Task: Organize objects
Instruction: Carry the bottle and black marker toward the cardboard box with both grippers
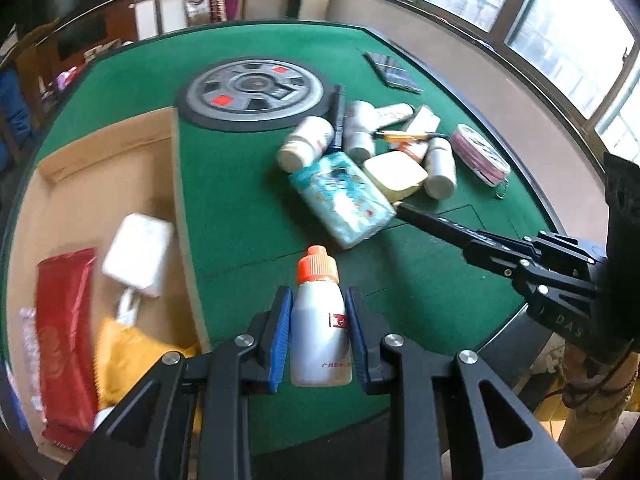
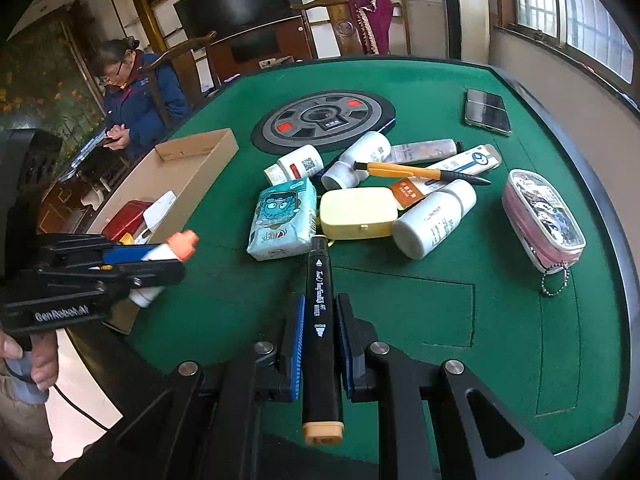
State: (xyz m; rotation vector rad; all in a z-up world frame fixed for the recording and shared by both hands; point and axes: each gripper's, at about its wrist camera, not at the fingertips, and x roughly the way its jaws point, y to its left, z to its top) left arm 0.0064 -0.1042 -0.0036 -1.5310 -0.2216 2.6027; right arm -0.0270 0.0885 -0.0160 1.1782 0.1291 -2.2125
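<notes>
Fingers on both grippers are loaded: left [image 1: 318, 334] pinches a bottle [image 1: 320, 328], right [image 2: 320, 344] clamps a marker [image 2: 322, 320], both above the table [image 2: 440, 320]. Mid-carry, I'd say; next both go into the box [image 1: 100, 184].

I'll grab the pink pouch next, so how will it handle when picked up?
The pink pouch looks soft-sided with a clear panel, so it will probably squash and sag under a tool. It lies flat and shouldn't roll. Its bead chain will likely dangle.
</notes>
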